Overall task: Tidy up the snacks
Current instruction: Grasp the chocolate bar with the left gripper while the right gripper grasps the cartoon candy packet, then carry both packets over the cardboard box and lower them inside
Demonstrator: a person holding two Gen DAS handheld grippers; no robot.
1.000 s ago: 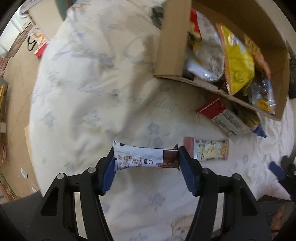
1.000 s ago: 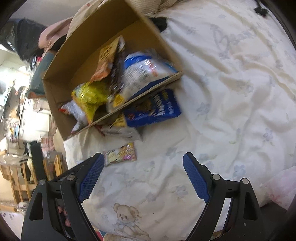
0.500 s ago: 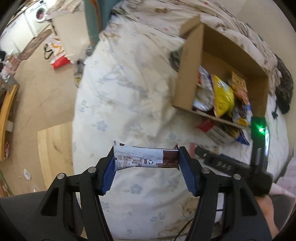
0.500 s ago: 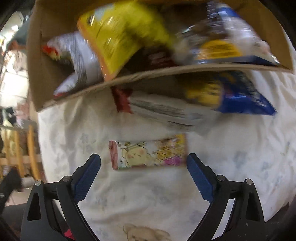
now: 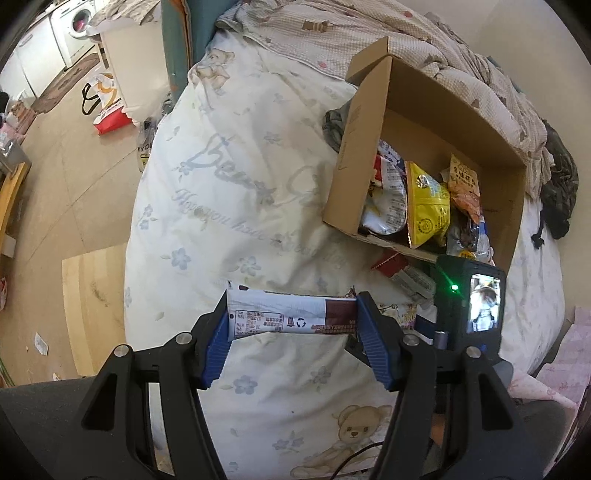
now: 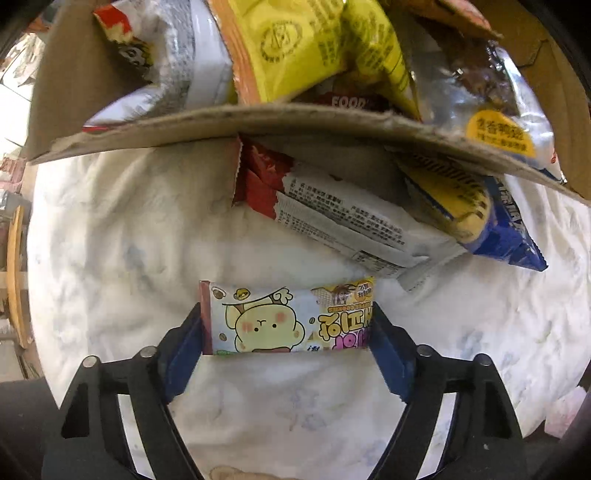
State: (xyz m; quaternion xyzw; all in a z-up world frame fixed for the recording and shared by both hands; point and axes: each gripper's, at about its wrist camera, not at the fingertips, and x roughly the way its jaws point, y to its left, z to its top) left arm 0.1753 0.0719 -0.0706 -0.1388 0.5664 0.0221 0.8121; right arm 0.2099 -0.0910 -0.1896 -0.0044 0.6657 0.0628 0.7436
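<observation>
My left gripper [image 5: 291, 332] is shut on a white and brown snack bar [image 5: 291, 315], held above the bed. A cardboard box [image 5: 354, 158] with several snack bags stands at the upper right. My right gripper [image 6: 288, 328] has its jaws around a cartoon snack packet [image 6: 288, 319] lying on the bedsheet, the pads touching both ends. The right gripper's body [image 5: 469, 306] shows in the left wrist view, low beside the box. The box's front wall [image 6: 258, 122] is just beyond the packet.
A red and white packet [image 6: 332, 218] and a blue and yellow bag [image 6: 491, 218] lie against the box front. A yellow bag [image 6: 314, 44] stands in the box. The bed's left edge drops to the floor [image 5: 55, 184]. A quilt [image 5: 369, 33] lies behind the box.
My left gripper has lifted and pulled back with the bar. My right gripper has moved down toward the box front and closed its jaws around the cartoon packet.
</observation>
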